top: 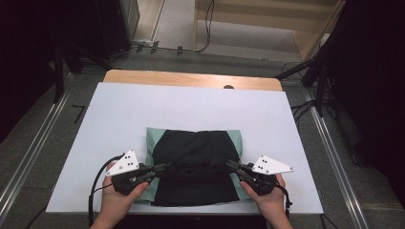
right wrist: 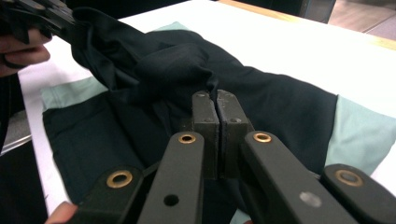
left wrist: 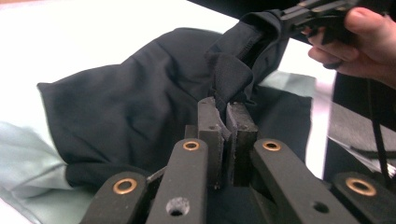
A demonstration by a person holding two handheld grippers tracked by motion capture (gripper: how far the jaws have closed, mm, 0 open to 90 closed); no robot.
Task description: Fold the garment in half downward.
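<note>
A black garment (top: 196, 152) lies crumpled on a pale green cloth (top: 154, 138) at the near middle of the white-covered table (top: 191, 105). My left gripper (top: 162, 168) is shut on a fold at the garment's left edge; in the left gripper view its jaws (left wrist: 227, 105) pinch a raised ridge of black fabric (left wrist: 140, 93). My right gripper (top: 231, 165) is shut on the garment's right edge, and its pads (right wrist: 217, 95) close on the black fabric (right wrist: 163, 60). The stretch of garment between the two grippers is lifted slightly off the green cloth (right wrist: 359, 135).
The table's bare wooden strip (top: 191, 78) runs along the far side. Dark stands and cables (top: 310, 71) surround the table on the floor. White surface lies free to the left, right and beyond the cloth.
</note>
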